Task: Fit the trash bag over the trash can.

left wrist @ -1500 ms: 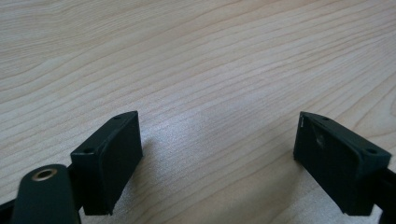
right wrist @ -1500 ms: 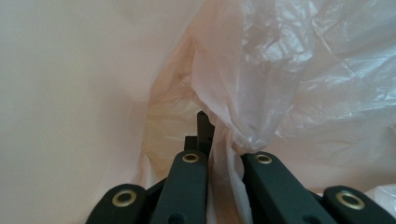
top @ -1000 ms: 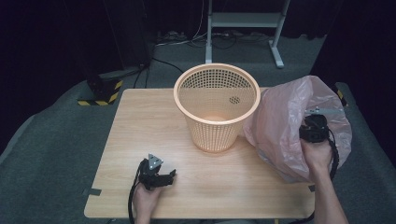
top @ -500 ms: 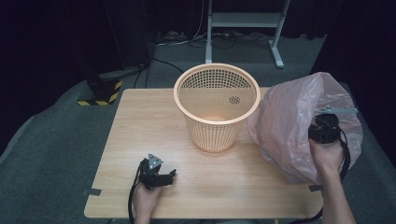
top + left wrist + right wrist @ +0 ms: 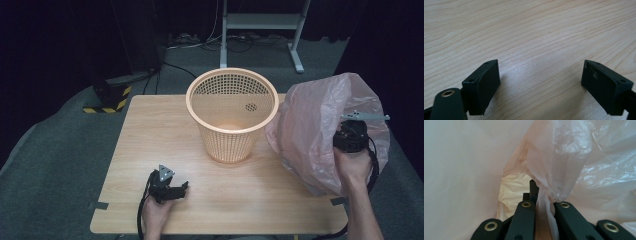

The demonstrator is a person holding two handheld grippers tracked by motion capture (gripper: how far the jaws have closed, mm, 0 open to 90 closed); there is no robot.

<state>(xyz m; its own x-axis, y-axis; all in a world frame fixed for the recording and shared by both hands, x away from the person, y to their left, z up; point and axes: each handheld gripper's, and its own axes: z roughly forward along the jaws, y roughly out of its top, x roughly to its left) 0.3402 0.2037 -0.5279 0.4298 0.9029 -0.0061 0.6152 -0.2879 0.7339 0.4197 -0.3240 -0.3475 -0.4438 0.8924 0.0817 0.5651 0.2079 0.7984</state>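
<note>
Dark floor and a grey stand (image 5: 260, 30) lie beyond the pale wood-grain surface (image 5: 150, 125). At its middle stands an orange latticed plastic basket (image 5: 232, 112), round and tapering, between the two hands. Just right of it a crinkled, translucent pink plastic bag (image 5: 312, 130) billows, pinched by the right gripper (image 5: 544, 206) with fingers pressed together. Near left, the left gripper (image 5: 175, 189) rests with fingers (image 5: 482, 85) spread on bare wood.

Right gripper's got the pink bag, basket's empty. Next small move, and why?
Probably carry the pink bag left, over the basket. The right gripper is clamped on a fold of its film and the bag billows beside the rim, not above it; the left gripper rests open on the table.
</note>
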